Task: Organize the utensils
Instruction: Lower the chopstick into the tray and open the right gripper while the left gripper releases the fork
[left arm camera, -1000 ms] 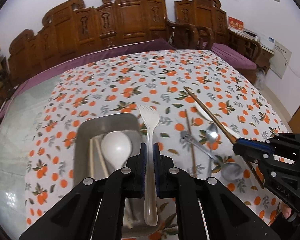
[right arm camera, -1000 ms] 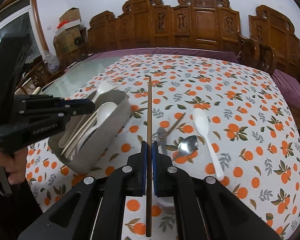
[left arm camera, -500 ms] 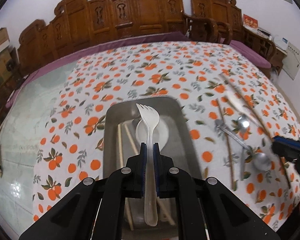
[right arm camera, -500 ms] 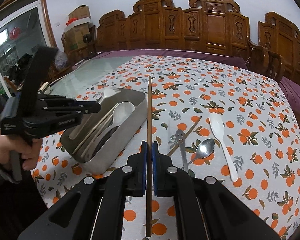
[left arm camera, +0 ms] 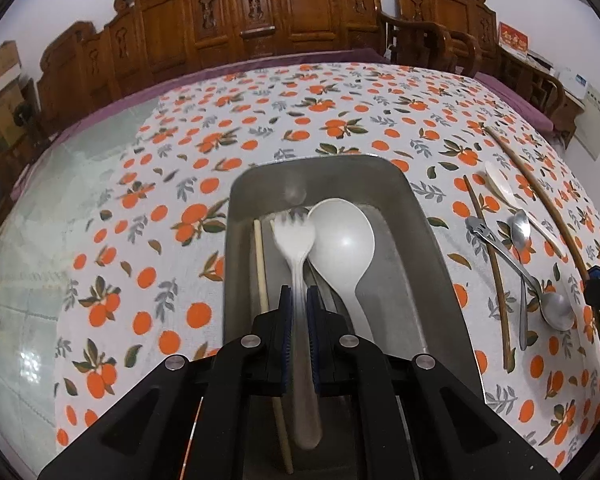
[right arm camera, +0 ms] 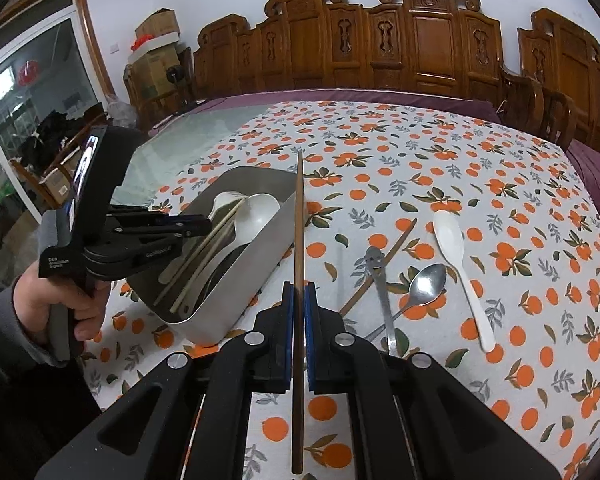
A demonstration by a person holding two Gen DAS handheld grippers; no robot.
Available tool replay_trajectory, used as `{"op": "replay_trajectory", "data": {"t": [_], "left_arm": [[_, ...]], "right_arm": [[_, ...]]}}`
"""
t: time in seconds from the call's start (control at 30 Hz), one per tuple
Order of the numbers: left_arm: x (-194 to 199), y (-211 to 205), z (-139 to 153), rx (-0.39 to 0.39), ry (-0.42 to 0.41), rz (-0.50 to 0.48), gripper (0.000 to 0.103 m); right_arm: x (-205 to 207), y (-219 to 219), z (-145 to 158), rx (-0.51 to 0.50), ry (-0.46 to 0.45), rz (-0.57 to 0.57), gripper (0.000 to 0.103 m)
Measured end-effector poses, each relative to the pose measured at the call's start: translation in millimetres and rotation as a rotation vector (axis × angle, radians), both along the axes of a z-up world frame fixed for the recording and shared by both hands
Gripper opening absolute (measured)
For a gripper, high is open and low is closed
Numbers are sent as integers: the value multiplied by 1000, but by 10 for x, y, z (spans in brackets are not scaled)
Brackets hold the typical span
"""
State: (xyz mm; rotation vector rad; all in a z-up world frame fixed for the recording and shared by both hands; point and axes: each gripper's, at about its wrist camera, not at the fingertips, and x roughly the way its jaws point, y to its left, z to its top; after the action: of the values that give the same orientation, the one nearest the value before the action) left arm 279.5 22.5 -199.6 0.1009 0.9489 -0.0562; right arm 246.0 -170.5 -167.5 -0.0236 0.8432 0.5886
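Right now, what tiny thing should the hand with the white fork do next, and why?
Probably open and drop it. The left hand-held gripper is shut on the white fork, whose tines sit over the metal tray beside the white spoon, so letting go should land it with the others.

Left hand-held gripper (left arm camera: 299, 312): angled steeply downward, jaws clamped on a white fork handle. Held by a left hand (right arm camera: 56, 304) wrapped around the grip, grey sleeve at the wrist. Right hand-held gripper (right arm camera: 299, 300): angled downward, jaws clamped on a brown chopstick.
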Motion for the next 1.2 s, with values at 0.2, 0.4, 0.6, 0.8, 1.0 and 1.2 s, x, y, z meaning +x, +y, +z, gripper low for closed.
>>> {"op": "replay_trajectory", "data": {"t": [0.2, 0.4, 0.6, 0.8, 1.0, 1.2], "left_arm": [[-87, 147, 124, -55, -39, 3, 15], [-123, 301, 338, -87, -83, 7, 26], [-183, 502, 506, -88, -127, 27, 44], [-202, 720, 596, -101, -149, 74, 68], [-259, 849, 709, -113, -186, 96, 82], [-277, 901, 758, -118, -199, 103, 84]], "right_arm": [[-24, 108, -5, -4, 6, -2, 6], [12, 342, 55, 4, 0, 8, 6], [109, 636, 89, 30, 12, 36, 6], [256, 895, 65, 69, 34, 36, 6], [380, 1070, 18, 85, 42, 10, 6], [452, 1232, -118, 69, 50, -10, 6]]}}
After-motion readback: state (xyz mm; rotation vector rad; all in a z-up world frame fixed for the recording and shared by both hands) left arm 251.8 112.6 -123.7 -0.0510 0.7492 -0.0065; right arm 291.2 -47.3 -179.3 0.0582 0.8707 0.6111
